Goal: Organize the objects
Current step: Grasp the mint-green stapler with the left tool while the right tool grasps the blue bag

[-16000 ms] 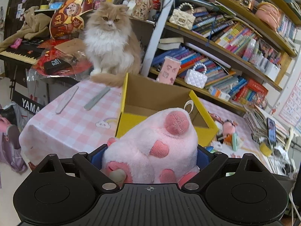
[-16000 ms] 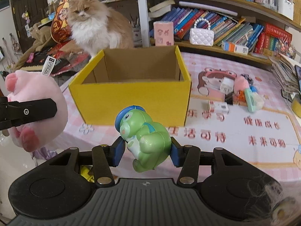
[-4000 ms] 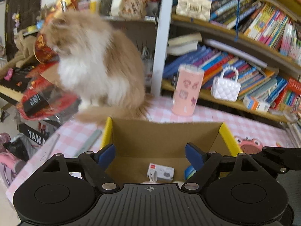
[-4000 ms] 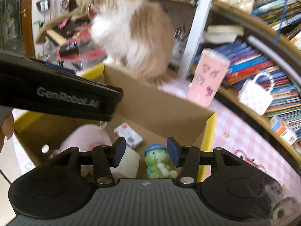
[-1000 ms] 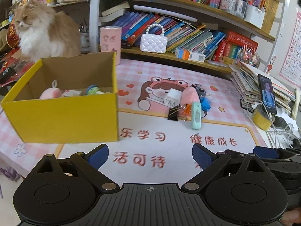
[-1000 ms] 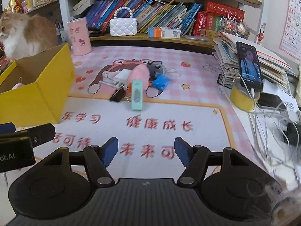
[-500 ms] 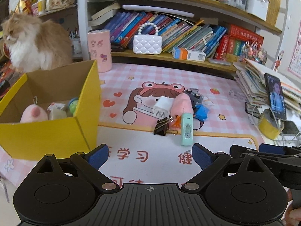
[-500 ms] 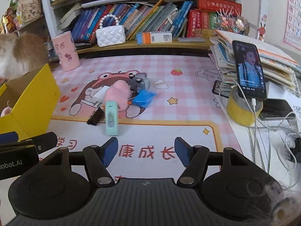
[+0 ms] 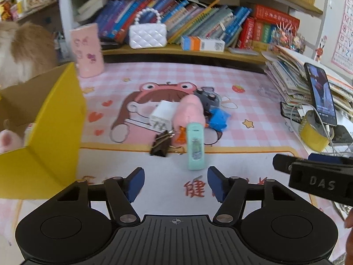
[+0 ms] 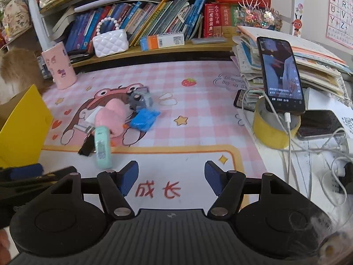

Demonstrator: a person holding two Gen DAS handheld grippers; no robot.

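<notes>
Desk [image 9: 253, 88] under a pink checked cartoon mat carries everything; largest item is the yellow cardboard box [image 9: 59, 119] at the left edge, open-topped, with a pink plush toy [image 9: 6, 140] visible inside, so judging by that part of the sorting is done. Behind the box a fluffy ginger-and-white cat [image 9: 19, 48] sits, blurred. A bookshelf full of books [image 10: 154, 22] runs along the back; a stack of papers [image 10: 308, 66] with a propped black phone [image 10: 281, 75] on a yellow tape roll [image 10: 273, 132] sits at the right, well apart from the job. Left to sort: a small pile mid-mat, near both claws but touching neither. It holds a pink soft plush lump [image 9: 190, 111], a mint-green oblong plastic case [image 9: 195, 148] lying nearest the left claw, a white cube charger [image 9: 162, 113], a crumpled blue wrapper [image 10: 143, 118], a small grey toy [image 10: 140, 99] and a black binder clip [image 9: 161, 144]. Left claw [image 9: 175, 182] is closing with nothing between its blue pads, aimed just short of the mint case, likely the next pick. Right claw [image 10: 171, 181] stands partly apart and empty over bare mat, with the pile off to its left. Rough call: the task is underway, with about six small items still out of the box.
</notes>
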